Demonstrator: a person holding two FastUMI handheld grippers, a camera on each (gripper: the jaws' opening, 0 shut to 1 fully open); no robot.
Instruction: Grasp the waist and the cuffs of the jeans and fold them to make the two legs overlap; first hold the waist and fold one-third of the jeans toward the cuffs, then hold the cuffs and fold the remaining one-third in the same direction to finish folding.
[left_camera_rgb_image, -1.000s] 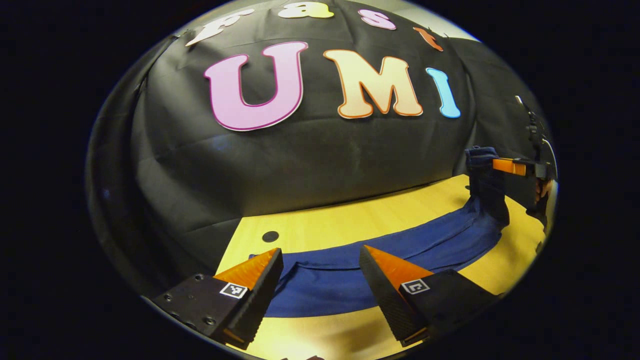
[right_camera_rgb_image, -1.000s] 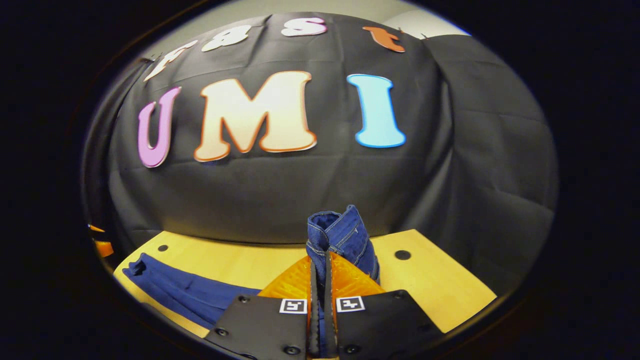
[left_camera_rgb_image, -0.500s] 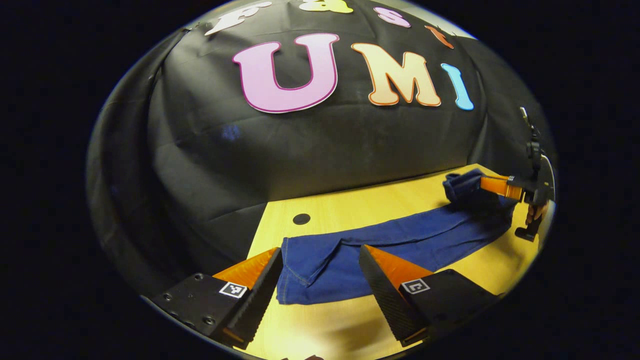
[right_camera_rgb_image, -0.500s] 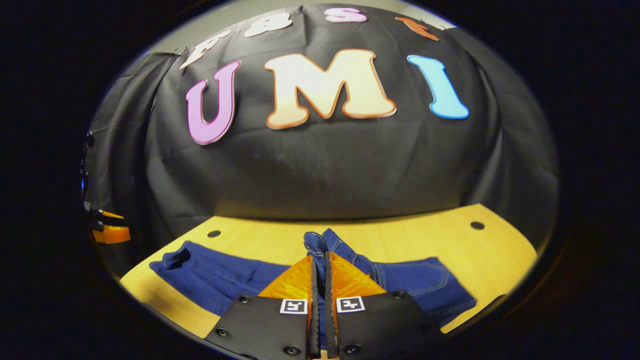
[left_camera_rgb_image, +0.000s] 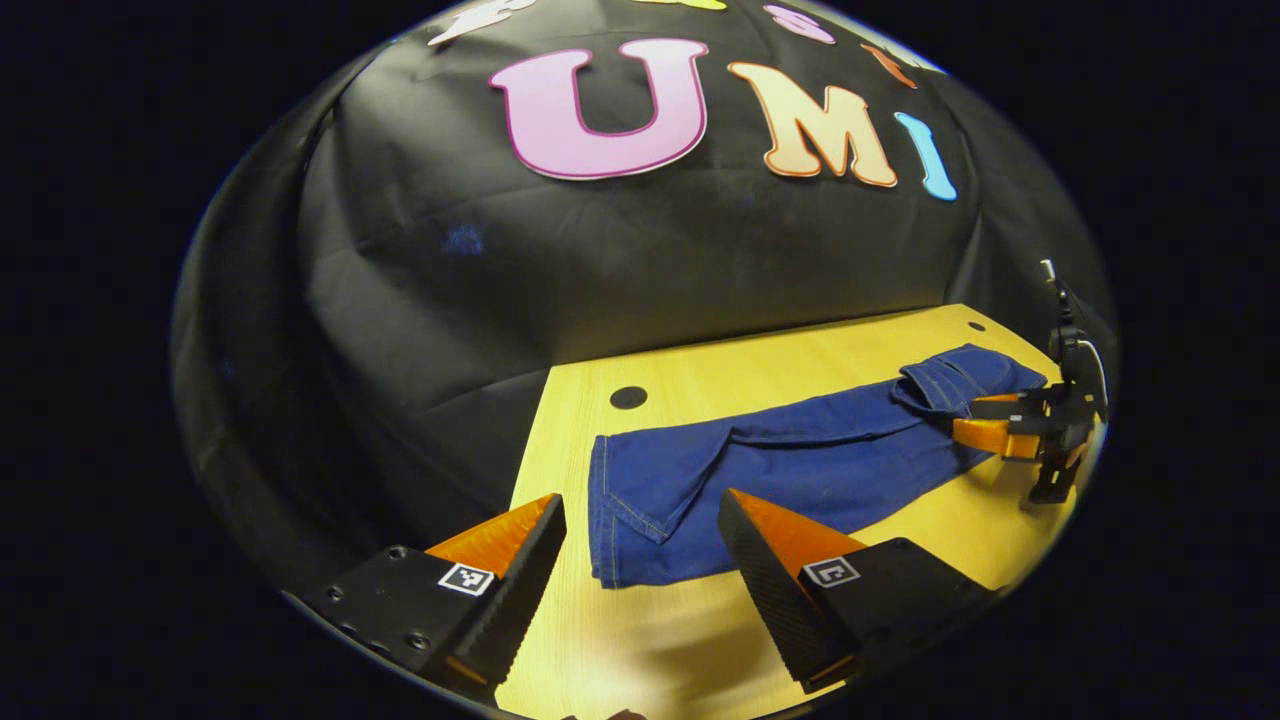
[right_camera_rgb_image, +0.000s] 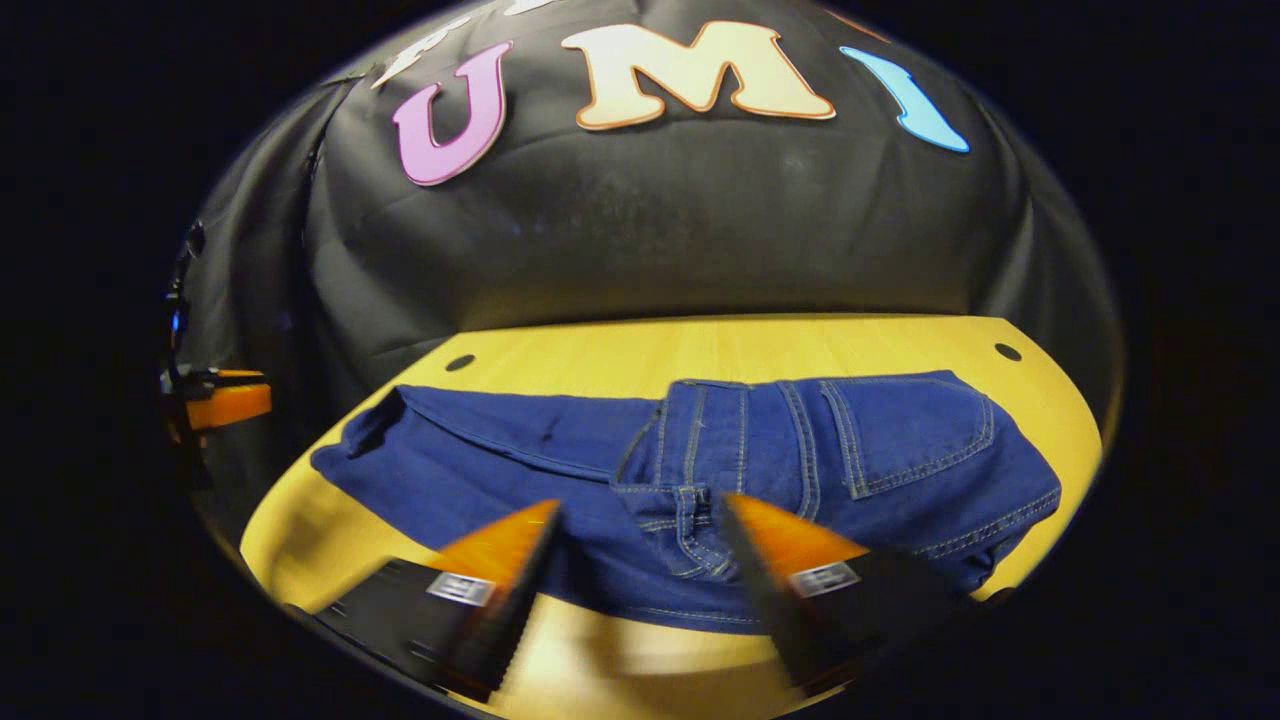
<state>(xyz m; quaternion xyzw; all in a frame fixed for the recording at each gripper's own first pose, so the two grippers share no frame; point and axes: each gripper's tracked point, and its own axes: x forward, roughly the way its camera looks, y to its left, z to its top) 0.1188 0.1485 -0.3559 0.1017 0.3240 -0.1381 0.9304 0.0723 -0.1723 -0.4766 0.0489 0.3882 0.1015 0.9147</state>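
The blue jeans (left_camera_rgb_image: 800, 460) lie lengthwise on the yellow wooden table (left_camera_rgb_image: 760, 360). Their waist part (right_camera_rgb_image: 800, 440) is folded over onto the legs, back pocket (right_camera_rgb_image: 905, 430) facing up. The cuff end (left_camera_rgb_image: 625, 530) lies just ahead of my left gripper (left_camera_rgb_image: 640, 515), which is open and hovers above the table with nothing between its fingers. My right gripper (right_camera_rgb_image: 640, 510) is open right at the near edge of the folded waist, blurred by motion; in the left gripper view it (left_camera_rgb_image: 985, 420) stands at the far right beside the waist. The left gripper (right_camera_rgb_image: 225, 400) appears at the far left of the right gripper view.
Black cloth walls close the table's back and sides. Small dark holes mark the tabletop near the back corners (left_camera_rgb_image: 628, 397) (right_camera_rgb_image: 460, 362) (right_camera_rgb_image: 1008, 352). Bare wood (right_camera_rgb_image: 800, 345) runs between the jeans and the back wall, and a strip (left_camera_rgb_image: 640, 640) lies in front of the cuffs.
My right gripper carried the waist down onto the legs, then opened and let it go. My left gripper stayed open while its view swung toward the cuff end.
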